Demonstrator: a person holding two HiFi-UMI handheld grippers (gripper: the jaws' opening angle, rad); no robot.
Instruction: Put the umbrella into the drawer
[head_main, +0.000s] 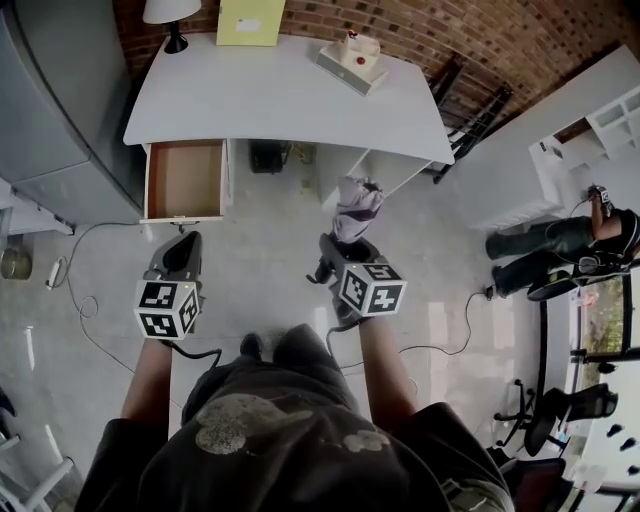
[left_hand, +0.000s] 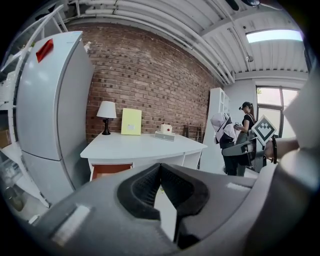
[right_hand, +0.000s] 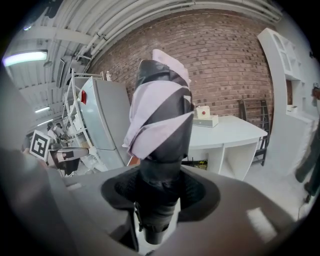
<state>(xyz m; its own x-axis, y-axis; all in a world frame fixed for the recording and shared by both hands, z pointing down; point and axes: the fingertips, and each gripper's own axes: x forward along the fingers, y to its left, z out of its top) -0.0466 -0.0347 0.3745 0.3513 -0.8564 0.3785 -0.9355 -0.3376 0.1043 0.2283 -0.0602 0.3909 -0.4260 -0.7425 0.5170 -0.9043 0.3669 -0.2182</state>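
Observation:
A folded umbrella (head_main: 356, 208), lavender and dark grey, stands upright in my right gripper (head_main: 345, 245), which is shut on its dark handle end. In the right gripper view the umbrella (right_hand: 160, 120) rises from between the black pads (right_hand: 197, 192) of the right gripper (right_hand: 159, 200) and hides much of the desk. The white desk (head_main: 290, 100) lies ahead, with its wooden drawer (head_main: 185, 178) pulled open at the left. My left gripper (head_main: 182, 250) hangs just before that drawer, tips together, nothing in it. In the left gripper view the drawer (left_hand: 111, 170) shows above the left gripper (left_hand: 161, 172).
On the desk stand a lamp (head_main: 170, 15), a yellow box (head_main: 250, 20) and a white box (head_main: 350, 58). A grey fridge (head_main: 50, 110) flanks the desk's left. A person (head_main: 560, 245) stands at the right by a white shelf unit (head_main: 590, 140). Cables (head_main: 85, 300) trail on the floor.

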